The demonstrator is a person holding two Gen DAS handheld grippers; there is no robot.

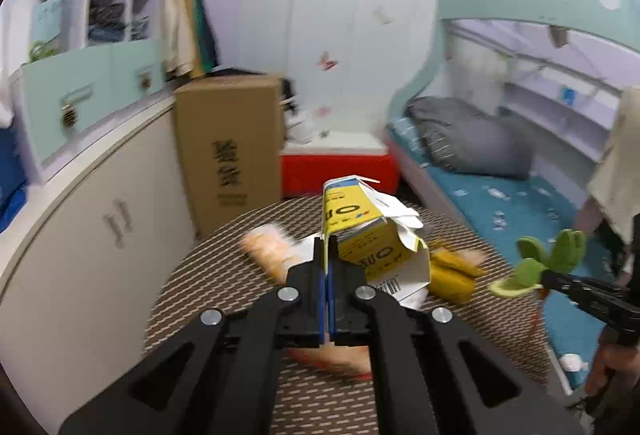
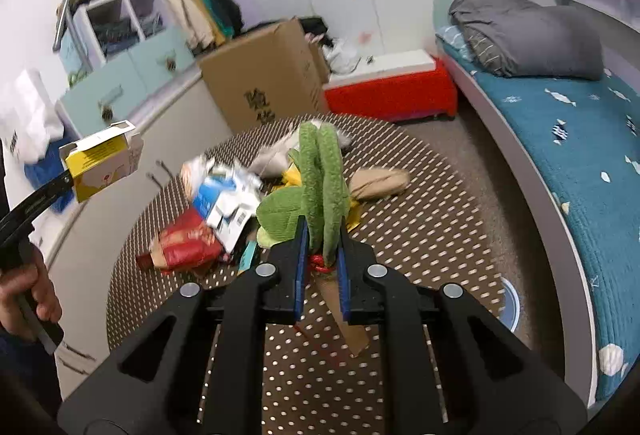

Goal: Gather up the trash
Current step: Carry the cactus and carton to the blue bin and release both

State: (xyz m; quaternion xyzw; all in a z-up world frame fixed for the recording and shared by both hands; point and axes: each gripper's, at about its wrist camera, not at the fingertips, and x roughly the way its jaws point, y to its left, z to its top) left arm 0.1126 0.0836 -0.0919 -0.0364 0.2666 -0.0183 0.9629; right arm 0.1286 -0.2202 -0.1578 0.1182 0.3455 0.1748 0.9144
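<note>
**Both grippers loaded, no bin in view**

My left gripper (image 1: pixel 329 267) is clenched on the edge of the torn yellow carton (image 1: pixel 372 235), which sticks up and fwd from the jaws, lifted clear of the round table (image 1: pixel 192 275). My right gripper (image 2: pixel 322 259) grasps the green plush toy (image 2: pixel 320 179), leaves pointing up and away, stem hanging below. Rest of the trash pile (image 2: pixel 216 211) sits on the table just left of and beyond the toy, nearer my right hand. No bin visible; can't tell which way to carry.
</note>
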